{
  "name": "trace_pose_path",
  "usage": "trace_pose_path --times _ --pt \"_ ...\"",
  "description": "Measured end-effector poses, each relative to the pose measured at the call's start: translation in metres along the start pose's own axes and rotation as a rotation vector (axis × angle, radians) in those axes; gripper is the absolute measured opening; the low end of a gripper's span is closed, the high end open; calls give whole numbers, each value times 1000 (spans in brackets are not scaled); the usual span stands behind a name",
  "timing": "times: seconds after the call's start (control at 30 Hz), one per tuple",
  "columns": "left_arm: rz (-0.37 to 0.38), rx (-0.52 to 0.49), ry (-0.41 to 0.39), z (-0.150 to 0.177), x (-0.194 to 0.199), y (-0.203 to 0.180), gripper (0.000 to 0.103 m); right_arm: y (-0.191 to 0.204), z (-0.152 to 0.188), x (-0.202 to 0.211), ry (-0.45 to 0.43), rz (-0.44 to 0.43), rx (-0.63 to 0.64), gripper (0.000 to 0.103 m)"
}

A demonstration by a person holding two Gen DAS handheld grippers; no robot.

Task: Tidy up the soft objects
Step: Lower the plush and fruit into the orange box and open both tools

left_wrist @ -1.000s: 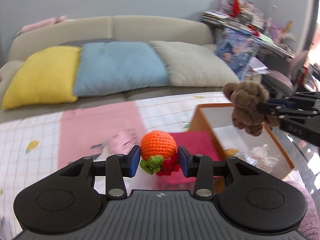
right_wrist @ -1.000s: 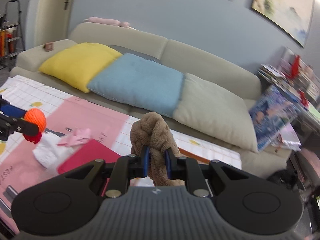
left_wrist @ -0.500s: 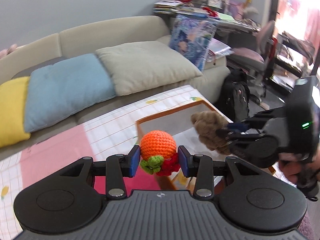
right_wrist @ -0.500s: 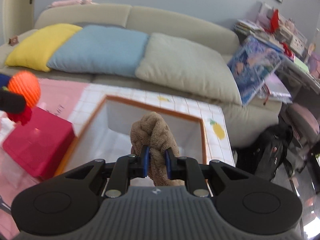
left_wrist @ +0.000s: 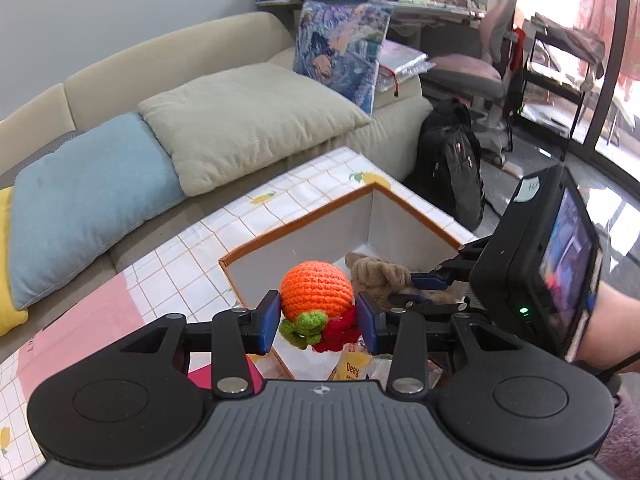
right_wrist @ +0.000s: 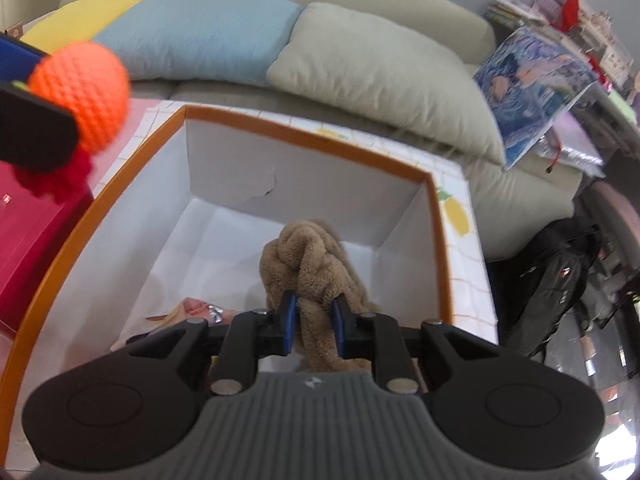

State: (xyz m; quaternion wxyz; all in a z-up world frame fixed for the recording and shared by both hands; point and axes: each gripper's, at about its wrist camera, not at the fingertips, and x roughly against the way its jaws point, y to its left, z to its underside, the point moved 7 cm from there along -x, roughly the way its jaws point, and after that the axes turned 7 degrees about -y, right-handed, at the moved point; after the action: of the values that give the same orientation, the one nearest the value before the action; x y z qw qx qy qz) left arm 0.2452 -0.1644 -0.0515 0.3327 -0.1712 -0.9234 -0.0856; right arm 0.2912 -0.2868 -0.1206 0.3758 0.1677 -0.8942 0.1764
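Right wrist: hand-held gripper (right_wrist: 313, 324) pinches plush (right_wrist: 310, 256).

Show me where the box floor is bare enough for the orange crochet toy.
Inside the orange-rimmed white cardboard box, bare floor lies along the left wall, beyond the glossy packets. The brown plush knot in the right claw crowds the middle.

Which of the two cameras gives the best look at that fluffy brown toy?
The right wrist view: the brown plush toy fills the centre, between the right gripper pads, over the white box. The left wrist view shows only part of it, behind the orange crochet ball.
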Motion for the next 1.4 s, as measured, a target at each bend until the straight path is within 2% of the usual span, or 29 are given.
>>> trace_pose_path --times 0.1,0.2,0.3,0.53,0.7,0.83,1.07,1.4 --pt "9 -18 20 4 -10 -1 46 2 2 -3 34 -52 -21 20" --pt "14 -28 31 6 -16 -1 46 0 1 5 29 -60 -25 23" --pt "18 -43 37 6 -24 -3 46 -6 -2 19 12 -85 -63 32" --pt "47 -153 43 13 -40 -25 46 -10 -1 42 -7 -95 -117 37" --pt "24 -194 73 20 -52 -30 47 -5 6 42 14 -73 -84 38" --pt "25 -171 77 22 -50 -28 48 -1 12 43 23 -69 -73 43" --pt "45 -150 68 18 -41 -27 51 2 15 46 28 -59 -74 44" --pt "56 -98 -20 5 -2 -24 53 3 13 68 6 -30 -96 51"
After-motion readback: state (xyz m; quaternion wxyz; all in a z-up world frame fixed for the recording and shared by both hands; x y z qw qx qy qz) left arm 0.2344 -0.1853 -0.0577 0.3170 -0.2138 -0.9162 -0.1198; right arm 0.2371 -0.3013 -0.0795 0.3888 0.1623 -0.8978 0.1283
